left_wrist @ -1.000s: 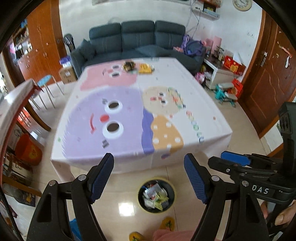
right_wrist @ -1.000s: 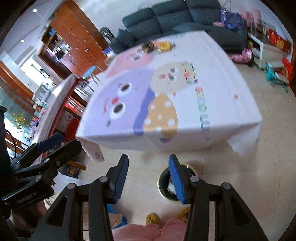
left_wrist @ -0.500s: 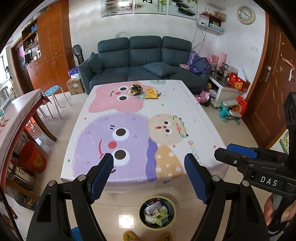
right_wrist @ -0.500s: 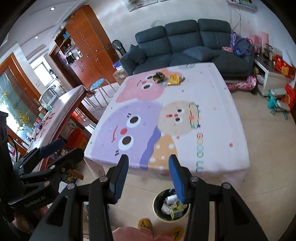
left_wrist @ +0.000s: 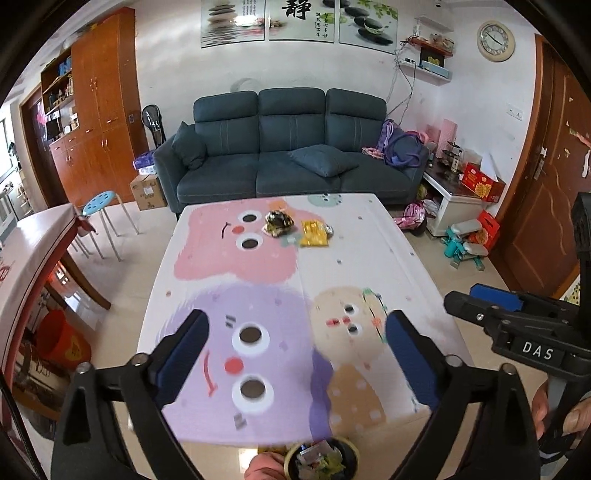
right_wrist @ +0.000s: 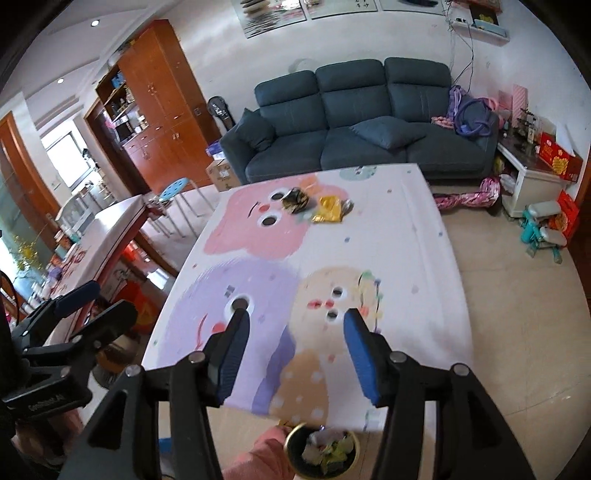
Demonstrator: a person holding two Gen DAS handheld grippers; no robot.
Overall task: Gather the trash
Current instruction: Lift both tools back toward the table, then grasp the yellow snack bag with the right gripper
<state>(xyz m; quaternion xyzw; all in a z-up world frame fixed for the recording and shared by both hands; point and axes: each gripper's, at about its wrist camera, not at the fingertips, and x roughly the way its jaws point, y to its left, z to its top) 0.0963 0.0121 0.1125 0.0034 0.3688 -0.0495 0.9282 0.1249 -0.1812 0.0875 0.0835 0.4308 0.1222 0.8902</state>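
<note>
Right claw body reads "DAS", jaws opening.

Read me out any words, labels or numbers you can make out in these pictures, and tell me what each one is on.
"DAS": white letters on the black body of the right gripper, seen from the left wrist camera.
"静": a large black character on the middle wall picture.
Smaller writing beside that character: too small to read.
White label on the left gripper, seen from the right wrist camera: blurred.
Wall clock numerals: too small to read.
Red boxes: print unreadable.
</note>
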